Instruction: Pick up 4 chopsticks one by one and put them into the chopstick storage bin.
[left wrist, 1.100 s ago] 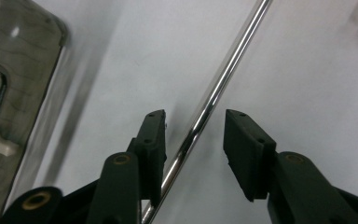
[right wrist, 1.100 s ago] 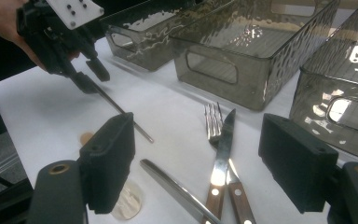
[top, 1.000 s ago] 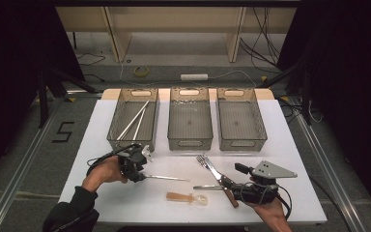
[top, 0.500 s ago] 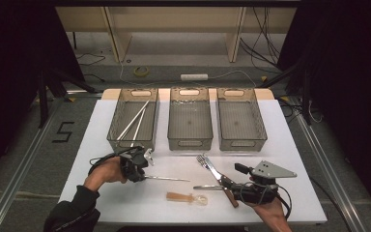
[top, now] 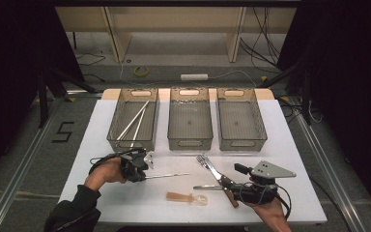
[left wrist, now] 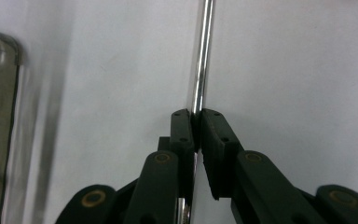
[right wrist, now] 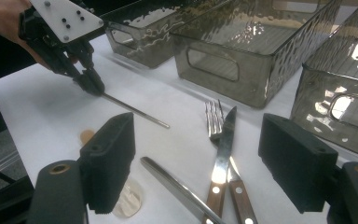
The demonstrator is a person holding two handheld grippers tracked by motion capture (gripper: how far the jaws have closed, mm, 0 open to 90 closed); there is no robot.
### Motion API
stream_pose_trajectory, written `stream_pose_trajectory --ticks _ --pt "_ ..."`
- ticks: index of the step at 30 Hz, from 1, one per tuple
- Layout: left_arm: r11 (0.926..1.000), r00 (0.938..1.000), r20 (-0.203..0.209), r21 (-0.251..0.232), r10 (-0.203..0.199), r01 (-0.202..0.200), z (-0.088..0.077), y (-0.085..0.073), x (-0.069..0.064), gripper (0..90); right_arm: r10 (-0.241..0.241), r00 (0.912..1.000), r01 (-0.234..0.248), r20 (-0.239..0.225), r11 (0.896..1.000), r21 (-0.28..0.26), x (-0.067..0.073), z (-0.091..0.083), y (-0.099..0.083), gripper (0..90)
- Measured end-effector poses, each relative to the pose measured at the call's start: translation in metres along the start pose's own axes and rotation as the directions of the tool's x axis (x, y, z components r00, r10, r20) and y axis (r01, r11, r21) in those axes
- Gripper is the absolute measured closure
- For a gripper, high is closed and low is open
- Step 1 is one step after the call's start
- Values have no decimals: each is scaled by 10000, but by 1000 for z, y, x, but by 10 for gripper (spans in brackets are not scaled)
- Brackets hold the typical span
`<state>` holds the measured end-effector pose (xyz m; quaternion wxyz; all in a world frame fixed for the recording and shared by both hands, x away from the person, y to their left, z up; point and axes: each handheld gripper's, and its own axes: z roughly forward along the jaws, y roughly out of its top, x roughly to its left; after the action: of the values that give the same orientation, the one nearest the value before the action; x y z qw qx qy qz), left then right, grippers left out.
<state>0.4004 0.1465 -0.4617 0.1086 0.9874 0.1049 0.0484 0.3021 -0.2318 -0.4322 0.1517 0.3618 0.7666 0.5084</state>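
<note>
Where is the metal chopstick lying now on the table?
In the high view the chopstick lies on the white table at front left, below the left bin; the left gripper has just been closing on its left end.

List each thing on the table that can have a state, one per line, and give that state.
Left gripper: fingers just closed on the metal chopstick.
Right gripper: open, holding nothing.
Left bin: holds two chopsticks.
Middle bin: empty.
Right bin: empty.
Fork and knife: crossed, flat on table.

Bright lit table, dark surroundings, soft close-up blur, bin glare
</note>
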Motion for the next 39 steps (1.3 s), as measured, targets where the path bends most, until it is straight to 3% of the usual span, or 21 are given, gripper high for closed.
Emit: stream_pose_trajectory --ticks 5,14,22,27,32,39 --pt "9997 9997 -4 14 237 -237 0 0 0 834 -6 10000 6 5 10000 -2 0 0 0 282" --pt "9996 9996 -35 -16 298 -298 0 0 -1 843 -6 10000 6 3 10000 -1 0 0 0 282" --pt "9998 9998 -22 -15 207 -207 -1 0 -1 845 -6 10000 6 10 10000 -57 0 -1 0 282" --pt "9999 10000 1 -136 -94 94 -3 -2 1 846 6 10000 -6 26 10000 -52 0 -1 1 282" --pt "9982 9996 -75 -541 -257 252 -13 -2 1 846 -11 10000 12 14 10000 -60 -1 -1 1 282" --pt "9888 9971 -276 -1331 -713 670 -28 2 -1 847 19 10000 -19 16 10000 -51 -1 -1 1 282"
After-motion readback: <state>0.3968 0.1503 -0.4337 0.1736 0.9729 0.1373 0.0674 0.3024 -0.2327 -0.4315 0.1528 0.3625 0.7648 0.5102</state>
